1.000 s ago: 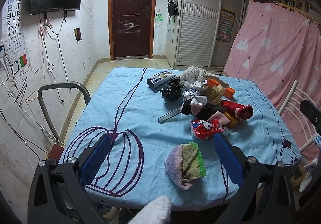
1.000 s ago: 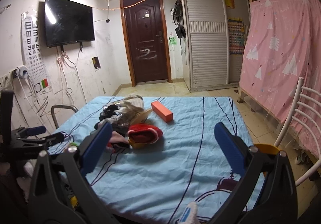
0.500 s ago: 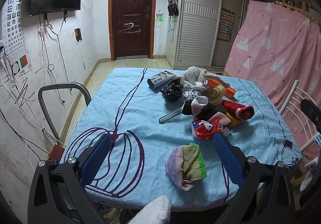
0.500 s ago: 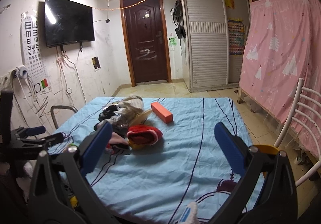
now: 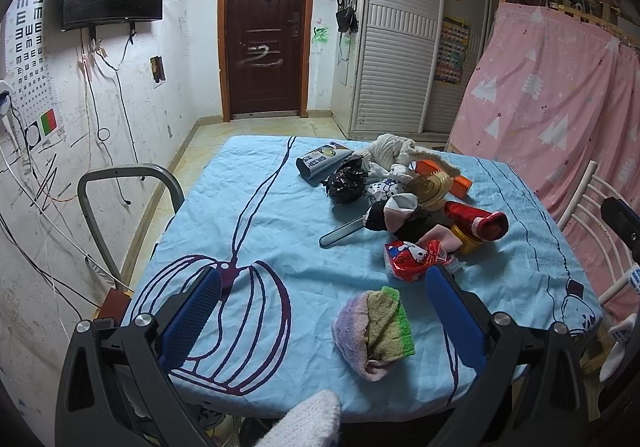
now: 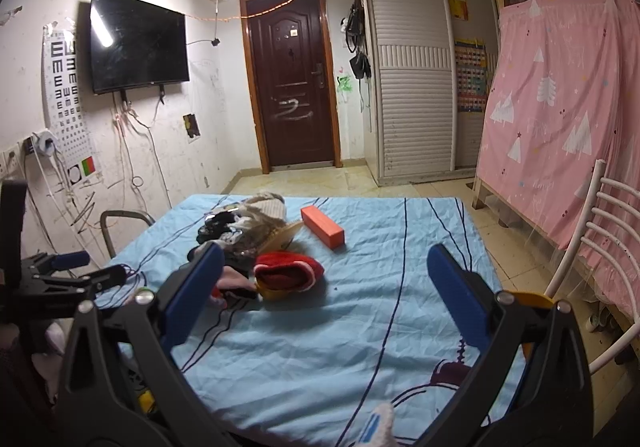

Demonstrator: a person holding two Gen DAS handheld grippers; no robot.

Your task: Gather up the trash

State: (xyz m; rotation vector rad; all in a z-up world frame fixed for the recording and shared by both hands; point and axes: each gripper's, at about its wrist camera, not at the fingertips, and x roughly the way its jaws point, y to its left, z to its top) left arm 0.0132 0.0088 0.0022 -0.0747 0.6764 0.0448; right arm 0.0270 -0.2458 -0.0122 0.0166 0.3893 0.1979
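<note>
Left wrist: red wrapper (image 5: 414, 259) beyond spread left tongs (image 5: 322, 303).

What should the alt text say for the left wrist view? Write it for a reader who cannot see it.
An open left gripper hovers over a table covered in a blue cloth, nothing between its fingers. A folded rag lies nearest; behind it sits a jumble of a red wrapper, socks, a black bag and an orange box.

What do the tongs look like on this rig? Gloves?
Both tongs, left and right, match: black angular frames with silver bolts and flat blue textured pads. A white knit glove shows below the left; the one under the right has blue markings.
</note>
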